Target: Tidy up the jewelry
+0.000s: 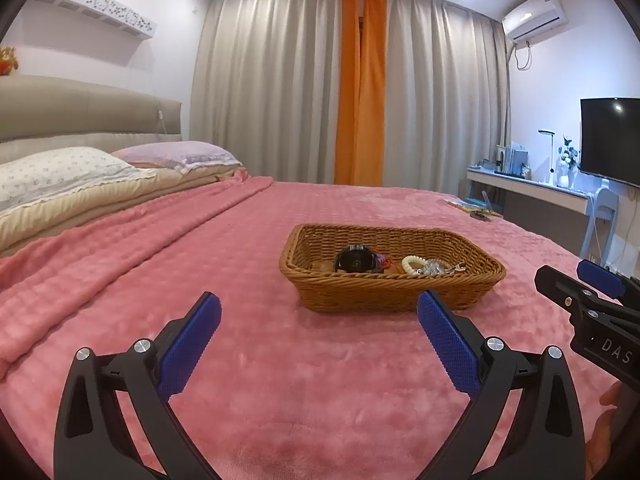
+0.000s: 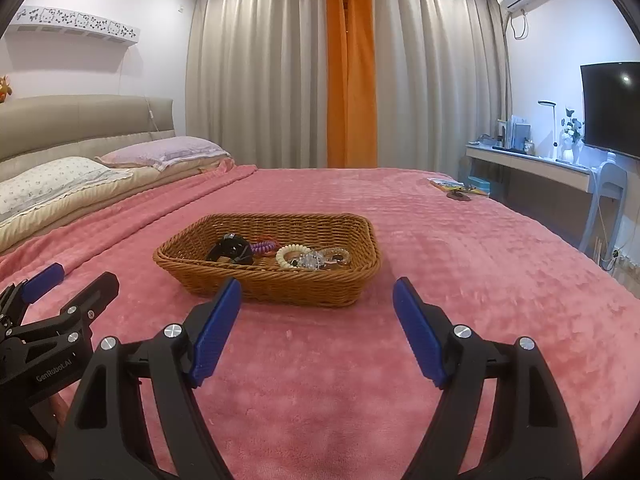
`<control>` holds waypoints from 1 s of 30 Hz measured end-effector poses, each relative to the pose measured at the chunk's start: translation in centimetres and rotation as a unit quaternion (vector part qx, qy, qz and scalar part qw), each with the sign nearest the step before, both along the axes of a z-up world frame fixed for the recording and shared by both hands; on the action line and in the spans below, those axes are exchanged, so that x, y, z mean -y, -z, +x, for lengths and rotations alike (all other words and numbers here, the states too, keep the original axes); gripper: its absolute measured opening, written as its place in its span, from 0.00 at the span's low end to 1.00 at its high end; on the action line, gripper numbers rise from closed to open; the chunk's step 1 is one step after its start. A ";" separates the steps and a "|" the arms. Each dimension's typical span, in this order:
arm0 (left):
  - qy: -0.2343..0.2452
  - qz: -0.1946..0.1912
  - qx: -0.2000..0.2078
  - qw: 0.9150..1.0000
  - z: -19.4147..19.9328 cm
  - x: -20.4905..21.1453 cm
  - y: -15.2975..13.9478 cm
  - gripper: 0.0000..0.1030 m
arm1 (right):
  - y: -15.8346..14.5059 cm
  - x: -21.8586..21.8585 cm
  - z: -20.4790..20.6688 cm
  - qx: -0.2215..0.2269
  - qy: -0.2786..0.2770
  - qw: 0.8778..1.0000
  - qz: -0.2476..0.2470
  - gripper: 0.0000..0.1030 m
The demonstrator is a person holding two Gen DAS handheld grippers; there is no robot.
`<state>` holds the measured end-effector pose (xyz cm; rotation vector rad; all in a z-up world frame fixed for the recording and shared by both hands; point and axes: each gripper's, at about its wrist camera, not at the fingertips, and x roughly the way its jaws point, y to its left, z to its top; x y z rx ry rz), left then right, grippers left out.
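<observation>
A brown wicker basket (image 1: 394,292) (image 2: 268,288) rests on the pink bedspread ahead of both grippers. Inside lie a black watch (image 1: 354,259) (image 2: 231,250), a purple coiled band (image 2: 262,246), a cream coiled bracelet (image 1: 412,265) (image 2: 292,255) and clear sparkly pieces (image 1: 434,267) (image 2: 311,260). My left gripper (image 1: 319,304) is open and empty, short of the basket's near wall. My right gripper (image 2: 317,290) also stands open with nothing between its blue pads, just before the basket. Each gripper shows at the edge of the other's view.
Pillows (image 1: 60,176) and a padded headboard (image 1: 80,112) lie at the left. A flat booklet with small items (image 2: 458,188) sits near the bed's far right edge. Beyond it stand a desk (image 2: 528,164), a chair (image 2: 608,196) and a wall screen (image 2: 610,108). Curtains (image 1: 360,80) close the back.
</observation>
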<state>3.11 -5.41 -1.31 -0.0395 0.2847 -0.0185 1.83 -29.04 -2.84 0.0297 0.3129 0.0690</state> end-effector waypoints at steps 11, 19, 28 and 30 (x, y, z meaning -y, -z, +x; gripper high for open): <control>0.000 0.000 0.000 1.000 -0.1 0.0 0.0 0.93 | 0.1 -0.2 0.2 -0.004 -0.001 1.000 -0.003 0.72; 0.000 0.001 0.000 1.000 -0.1 0.1 0.0 0.93 | 0.2 0.1 0.6 -0.012 -0.001 1.000 0.007 0.72; 0.000 0.000 -0.002 1.000 -0.1 0.1 0.1 0.93 | 0.3 0.2 0.7 -0.013 0.000 1.000 0.008 0.72; 0.000 0.000 -0.002 1.000 -0.2 0.2 0.2 0.93 | 0.3 0.2 0.7 -0.013 0.000 1.000 0.007 0.72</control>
